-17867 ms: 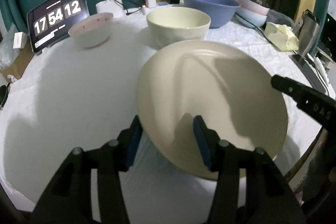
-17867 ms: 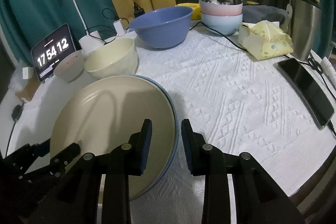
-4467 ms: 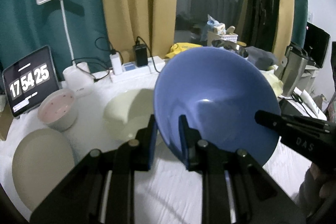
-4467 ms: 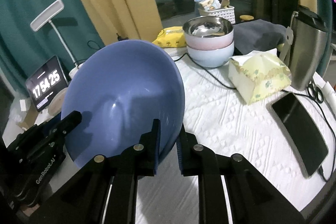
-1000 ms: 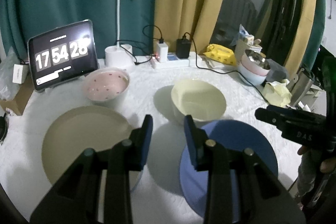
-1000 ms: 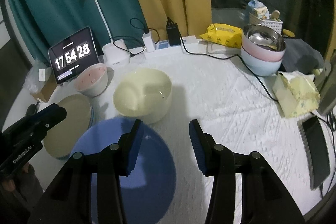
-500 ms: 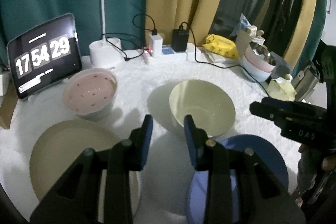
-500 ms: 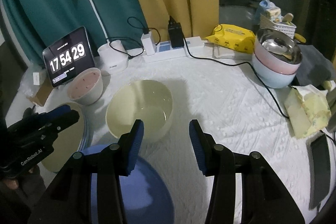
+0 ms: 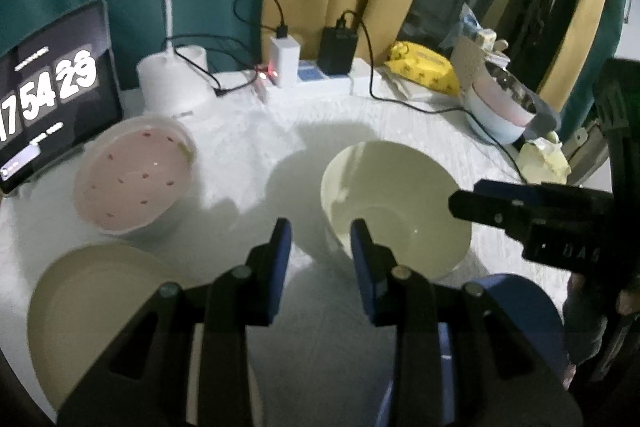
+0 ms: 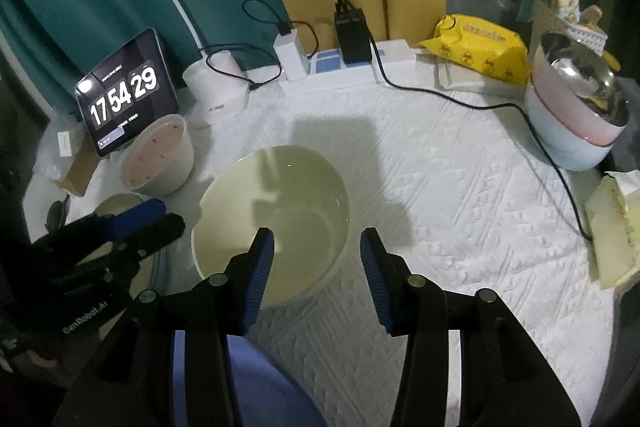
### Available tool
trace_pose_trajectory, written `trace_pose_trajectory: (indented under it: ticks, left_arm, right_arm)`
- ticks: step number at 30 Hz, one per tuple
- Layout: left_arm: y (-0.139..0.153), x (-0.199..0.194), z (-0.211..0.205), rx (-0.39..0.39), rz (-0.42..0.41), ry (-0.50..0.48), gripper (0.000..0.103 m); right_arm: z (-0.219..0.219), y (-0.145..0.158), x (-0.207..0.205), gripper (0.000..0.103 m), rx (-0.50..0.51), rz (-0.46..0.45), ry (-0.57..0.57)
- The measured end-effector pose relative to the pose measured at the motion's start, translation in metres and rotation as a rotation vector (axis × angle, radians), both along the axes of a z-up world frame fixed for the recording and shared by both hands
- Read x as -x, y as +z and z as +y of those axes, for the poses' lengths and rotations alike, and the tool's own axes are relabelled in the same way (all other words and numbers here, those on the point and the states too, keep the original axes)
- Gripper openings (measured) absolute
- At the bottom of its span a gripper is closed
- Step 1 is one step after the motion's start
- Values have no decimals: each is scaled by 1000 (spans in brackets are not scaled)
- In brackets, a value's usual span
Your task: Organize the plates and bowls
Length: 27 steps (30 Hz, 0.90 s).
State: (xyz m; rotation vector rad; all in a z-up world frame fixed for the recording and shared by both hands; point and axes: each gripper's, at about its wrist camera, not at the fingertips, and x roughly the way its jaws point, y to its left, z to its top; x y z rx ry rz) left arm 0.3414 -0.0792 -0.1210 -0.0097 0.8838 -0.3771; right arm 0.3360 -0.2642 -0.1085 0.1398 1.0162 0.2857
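Large blue bowl set down near beige plate; both grippers spread, empty, over cream bowl; pink-speckled bowl unstacked.

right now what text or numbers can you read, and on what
"17 54 29": tablet clock
"GenRobot.AI": left hand-held gripper, on its body
"DAS", partly hidden: right hand-held gripper, on its body
Yellow packet: print blurred, unreadable
Small lines on the tablet: too small to read
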Motion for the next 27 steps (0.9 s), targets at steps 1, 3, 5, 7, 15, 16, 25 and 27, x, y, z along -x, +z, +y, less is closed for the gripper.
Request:
trace_pose_trajectory:
  ticks: [1, 3, 5, 7, 15, 16, 25, 27]
  left_arm:
    - [-3, -3, -2, -7, 10, -15, 32]
    - [-8, -8, -6, -15, 18, -34, 31]
    - [-10, -11, -8, -16, 21, -48, 31]
    - [-13, -13, -12, -28, 22, -71, 31]
    - [-18, -13, -29, -113, -16, -102, 25]
    - [-19, -14, -29, -114, -18, -103, 25]
    - [-18, -14, -29, -118, -48, -85, 21]
    - [-17, -12, -30, -119, -59, -84, 21]
  right_arm:
    - [0, -2, -3, 47, -4, 14, 1]
    - [0, -5, -8, 47, -13, 46, 4]
    - [0, -10, -13, 47, -16, 77, 9]
    - [1, -14, -16, 47, -14, 95, 12]
    - [12, -24, -23, 29, 82, 118, 58]
    - [14, -25, -24, 27, 107, 109, 62]
    - [22, -28, -23, 18, 211, 66, 73]
    - [20, -26, -23, 14, 206, 54, 57]
